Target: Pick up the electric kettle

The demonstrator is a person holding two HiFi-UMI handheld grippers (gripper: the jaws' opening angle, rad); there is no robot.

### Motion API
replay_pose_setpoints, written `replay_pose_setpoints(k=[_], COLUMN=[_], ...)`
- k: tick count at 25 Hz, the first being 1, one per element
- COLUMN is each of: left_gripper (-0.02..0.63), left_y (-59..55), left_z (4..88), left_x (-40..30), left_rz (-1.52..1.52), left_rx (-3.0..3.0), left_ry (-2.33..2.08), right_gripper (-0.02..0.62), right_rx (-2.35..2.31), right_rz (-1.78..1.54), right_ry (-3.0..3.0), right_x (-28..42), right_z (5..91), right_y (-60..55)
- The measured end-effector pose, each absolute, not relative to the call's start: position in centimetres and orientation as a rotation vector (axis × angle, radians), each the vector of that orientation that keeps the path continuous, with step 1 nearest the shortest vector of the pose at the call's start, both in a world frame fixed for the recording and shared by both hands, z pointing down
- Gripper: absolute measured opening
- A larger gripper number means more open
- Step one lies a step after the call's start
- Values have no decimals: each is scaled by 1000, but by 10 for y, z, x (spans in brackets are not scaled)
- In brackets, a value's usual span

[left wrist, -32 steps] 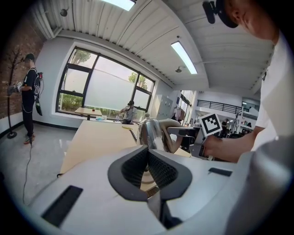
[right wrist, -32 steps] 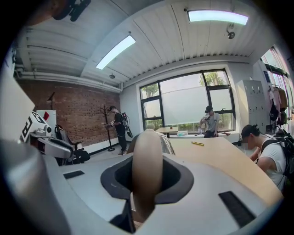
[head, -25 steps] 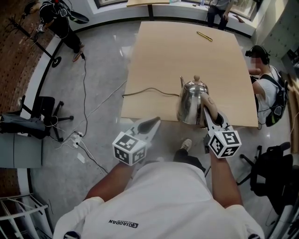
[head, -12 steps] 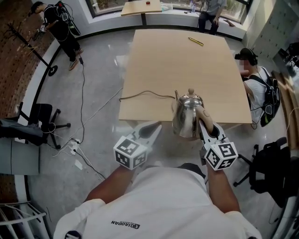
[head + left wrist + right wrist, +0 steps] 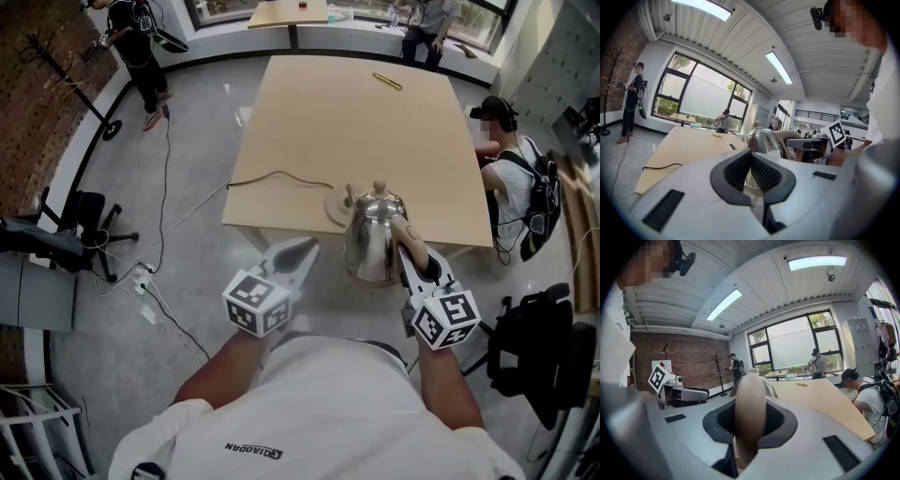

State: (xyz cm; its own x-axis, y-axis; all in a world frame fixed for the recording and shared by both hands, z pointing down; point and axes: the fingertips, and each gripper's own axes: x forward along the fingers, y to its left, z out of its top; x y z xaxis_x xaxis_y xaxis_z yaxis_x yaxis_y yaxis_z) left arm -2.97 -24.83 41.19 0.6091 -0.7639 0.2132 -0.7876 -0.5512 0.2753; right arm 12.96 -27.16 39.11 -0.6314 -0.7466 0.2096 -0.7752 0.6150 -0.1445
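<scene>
**Kettle (image 5: pixel 373 234) lifted off its base, now hanging past the bench edge**

Nearest the person, the left gripper (image 5: pixel 302 251) hovers over the floor (image 5: pixel 187 244) with its fingers (image 5: pixel 736 176) drawn together on nothing; it takes no part in the lift. Just beside it, the right gripper (image 5: pixel 410 251) has its fingers (image 5: pixel 779 423) closed narrowly round the tan handle (image 5: pixel 749 404), which fills the gap between them.

A second ago the steel body sat on the bench (image 5: pixel 356 112) near its front edge. Now it has come toward the person and hangs upright, its lower part in front of the edge and over the floor. That move has uncovered the round base (image 5: pixel 335 208), left behind on the bench with its cord (image 5: pixel 277 177) trailing off to the left.

By my reading the pick-up is essentially done: the load rides on the one grip and nothing supports it from below. The chief risk now is the body swinging or tipping about the handle.

Farther off, a yellow stick (image 5: pixel 386 82) lies on the far part of the bench, and a seated person (image 5: pixel 514 178) is at its right side.
</scene>
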Motion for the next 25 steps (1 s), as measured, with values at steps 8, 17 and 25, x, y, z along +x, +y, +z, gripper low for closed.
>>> replay_pose_setpoints(k=[8, 17, 25], left_gripper=[-5, -5, -5], left_y=[-212, -175, -185], left_z=[419, 416, 428], left_x=[25, 43, 25], left_rz=[116, 165, 150], left_rx=[2447, 2395, 2343], left_ry=[-1317, -1430, -1384], right_gripper=[83, 83, 83], right_rx=[1200, 1093, 1136], right_rz=[347, 397, 418], right_ry=[-2744, -2778, -2782], right_x=[186, 208, 200], right_z=[397, 415, 412], right_y=[-240, -219, -211])
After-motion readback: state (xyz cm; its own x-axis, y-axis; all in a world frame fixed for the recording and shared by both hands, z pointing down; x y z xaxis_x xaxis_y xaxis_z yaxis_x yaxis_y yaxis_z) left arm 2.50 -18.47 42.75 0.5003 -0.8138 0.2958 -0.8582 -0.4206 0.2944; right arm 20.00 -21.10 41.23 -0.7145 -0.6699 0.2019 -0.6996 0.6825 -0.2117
